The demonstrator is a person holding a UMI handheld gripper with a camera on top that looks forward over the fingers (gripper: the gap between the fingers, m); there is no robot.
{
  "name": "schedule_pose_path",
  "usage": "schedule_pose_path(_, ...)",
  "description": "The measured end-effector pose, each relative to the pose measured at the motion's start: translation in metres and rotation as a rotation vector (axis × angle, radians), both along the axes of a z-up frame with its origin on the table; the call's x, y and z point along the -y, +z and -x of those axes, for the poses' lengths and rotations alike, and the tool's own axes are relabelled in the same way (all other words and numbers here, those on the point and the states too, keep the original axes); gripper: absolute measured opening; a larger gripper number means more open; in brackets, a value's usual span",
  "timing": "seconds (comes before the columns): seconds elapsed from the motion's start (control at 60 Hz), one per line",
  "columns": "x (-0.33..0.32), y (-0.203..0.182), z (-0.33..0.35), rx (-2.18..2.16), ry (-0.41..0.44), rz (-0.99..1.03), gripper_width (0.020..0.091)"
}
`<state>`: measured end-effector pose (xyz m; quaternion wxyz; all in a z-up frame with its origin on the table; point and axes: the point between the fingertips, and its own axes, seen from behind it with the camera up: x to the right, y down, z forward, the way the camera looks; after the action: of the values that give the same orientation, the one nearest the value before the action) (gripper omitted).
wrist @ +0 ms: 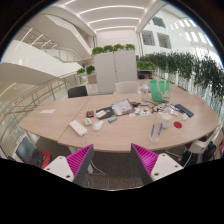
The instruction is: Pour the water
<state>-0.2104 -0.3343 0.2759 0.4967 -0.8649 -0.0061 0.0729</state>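
Two pink fingers spread apart before one cluttered table.

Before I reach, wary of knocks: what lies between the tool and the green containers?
In gripper view: tabletop with papers and a small grey item; tool open.

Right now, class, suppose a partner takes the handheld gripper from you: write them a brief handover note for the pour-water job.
Gripper: open, holding nothing, its pink-padded fingers back from the near edge of the long oval light-wood table.
Things: two translucent green cups stand at the far side, beyond the fingers; papers and small items lie scattered mid-table, too small to identify.
Done: nothing shows as grasped or poured.
Left: approach, find the water vessel, grasp it, pour.
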Motion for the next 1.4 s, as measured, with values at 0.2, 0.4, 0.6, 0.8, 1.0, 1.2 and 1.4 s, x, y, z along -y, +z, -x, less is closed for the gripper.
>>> schedule_pose_path(0.2,0.003,-0.015,-0.013,0.045,-0.044,-0.008,0.0833)
schedule_pose_path(0.4,-0.032,-0.048,-0.075,0.105,-0.094,-0.152,0.0834)
schedule_pose_path(0.6,-0.137,-0.125,-0.168,0.143,-0.186,-0.217,0.0833)
schedule_pose_path(0.8,-0.247,-0.178,-0.230,0.143,-0.228,-0.250,0.0834)
schedule_pose_path(1.0,-0.325,-0.223,-0.235,0.106,-0.163,-0.216,0.0648)
schedule_pose_path(1.2,-0.334,-0.223,-0.250,0.074,-0.174,-0.233,0.0455)
schedule_pose_path(1.4,-0.351,-0.200,-0.228,-0.233,-0.119,-0.145,0.0386)
